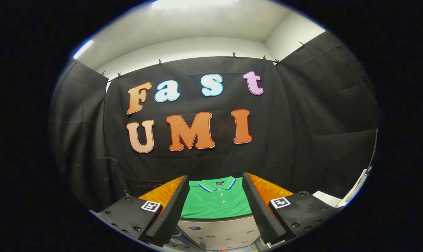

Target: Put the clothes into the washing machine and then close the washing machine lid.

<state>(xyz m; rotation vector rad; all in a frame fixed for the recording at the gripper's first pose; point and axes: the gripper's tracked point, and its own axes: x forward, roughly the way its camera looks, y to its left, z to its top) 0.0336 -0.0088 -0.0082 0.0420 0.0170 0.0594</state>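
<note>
The gripper (215, 206) hangs with its fingers spread wide and gripping nothing, framing the green polo shirt (216, 201) that lies flat just ahead of them (collar facing away), probably lined up for a first grasp

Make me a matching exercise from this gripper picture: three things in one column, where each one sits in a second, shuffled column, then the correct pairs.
Things:
1. green polo shirt
2. gripper
3. black cloth wall

Places or states:
A. hangs behind everything, beyond the shirt
B. lies flat, seen between the two fingers, collar toward the wall
C. open, fingers spread to either side of the shirt, not touching it

Pairs: 1-B, 2-C, 3-A
</note>
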